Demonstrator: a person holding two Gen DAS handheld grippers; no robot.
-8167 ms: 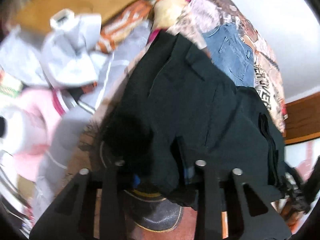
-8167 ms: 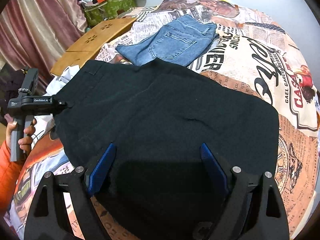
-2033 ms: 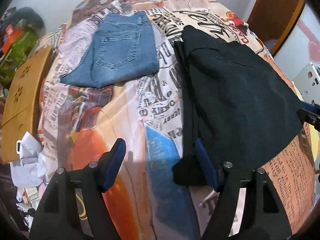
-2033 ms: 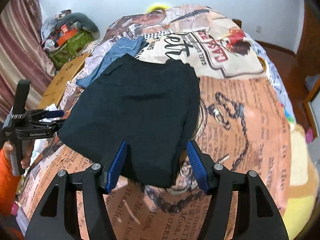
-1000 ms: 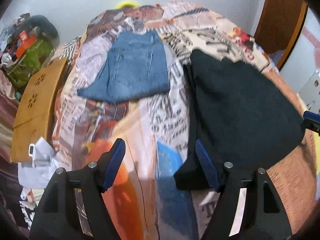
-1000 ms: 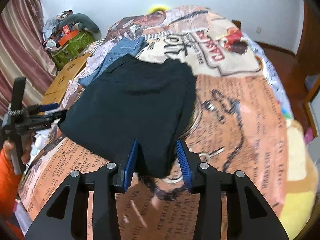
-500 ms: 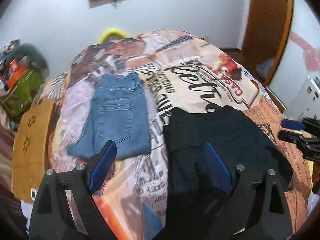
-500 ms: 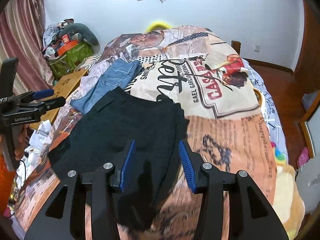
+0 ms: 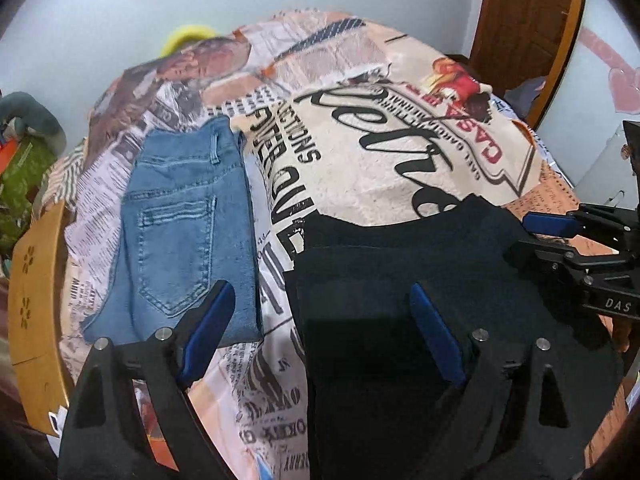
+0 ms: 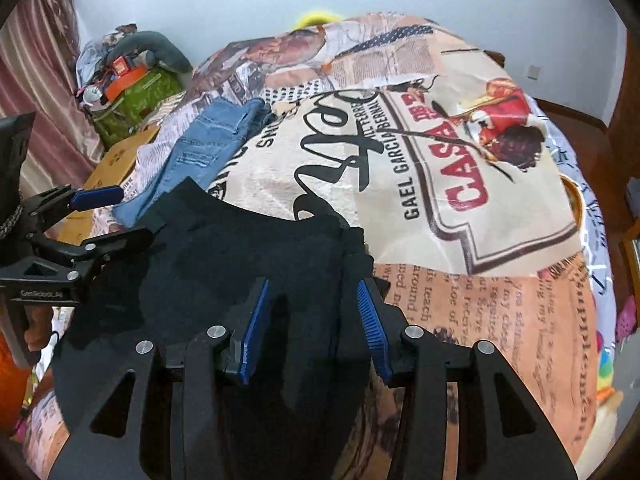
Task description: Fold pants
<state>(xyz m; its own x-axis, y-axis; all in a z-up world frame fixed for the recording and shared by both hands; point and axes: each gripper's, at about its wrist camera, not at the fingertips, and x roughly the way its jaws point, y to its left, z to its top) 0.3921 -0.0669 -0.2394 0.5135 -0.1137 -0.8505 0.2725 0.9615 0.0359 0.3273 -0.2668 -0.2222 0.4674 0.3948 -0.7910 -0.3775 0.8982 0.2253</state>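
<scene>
Bed (image 10: 500,208) carries black pants (image 9: 400,280) folded near its front edge, jeans (image 9: 188,232) just beside them. Left hand-held gripper (image 9: 320,320) spreads wide above both, gripping nothing; right hand-held gripper (image 10: 312,316) hangs part-open over the pants' edge.

One black pants (image 9: 400,280), one folded jeans (image 9: 180,232), two grippers (image 9: 320,320).

Even indoor light, soft shadows, fisheye-warped edges, slight blur.
</scene>
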